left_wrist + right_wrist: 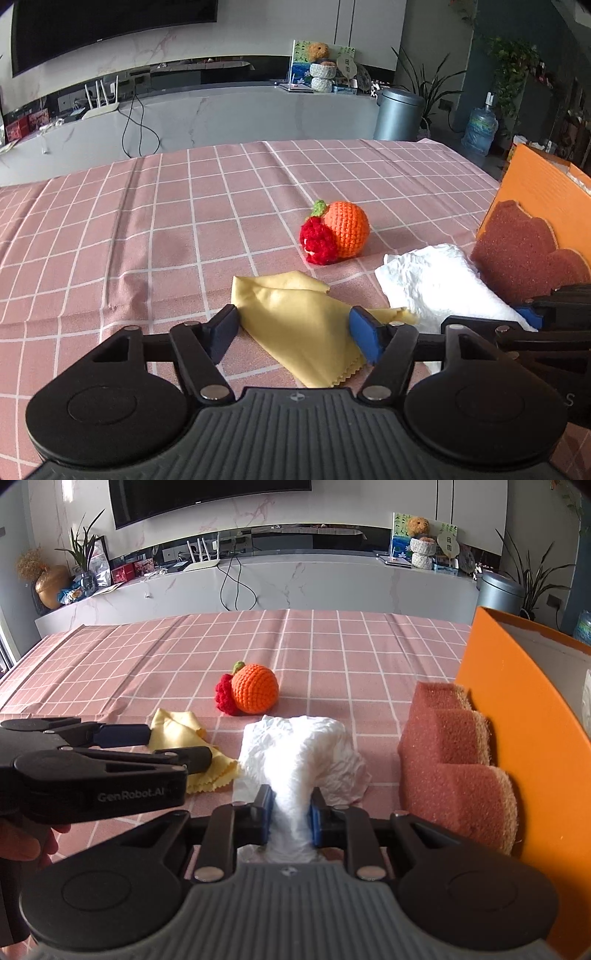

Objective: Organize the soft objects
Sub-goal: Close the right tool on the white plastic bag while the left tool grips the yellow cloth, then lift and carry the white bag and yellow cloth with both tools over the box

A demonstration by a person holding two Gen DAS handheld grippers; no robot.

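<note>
My left gripper [295,325] is open, its fingers on either side of a folded yellow cloth [299,325] lying on the pink checked tablecloth. My right gripper [290,812] is shut on a crumpled white cloth [303,753], pinching its near end. The white cloth [439,284] also shows in the left wrist view, right of the yellow one. A crocheted orange ball [255,688] with a red crocheted piece [225,696] sits further back. A brown sponge [454,753] leans against an orange box [517,716] on the right. The left gripper [177,744] shows over the yellow cloth [184,734].
The table [184,650] carries a pink grid tablecloth. Behind it are a white marble counter [295,587], a grey bin [399,114], plants and a water bottle [480,129]. The orange box [546,199] stands at the table's right edge.
</note>
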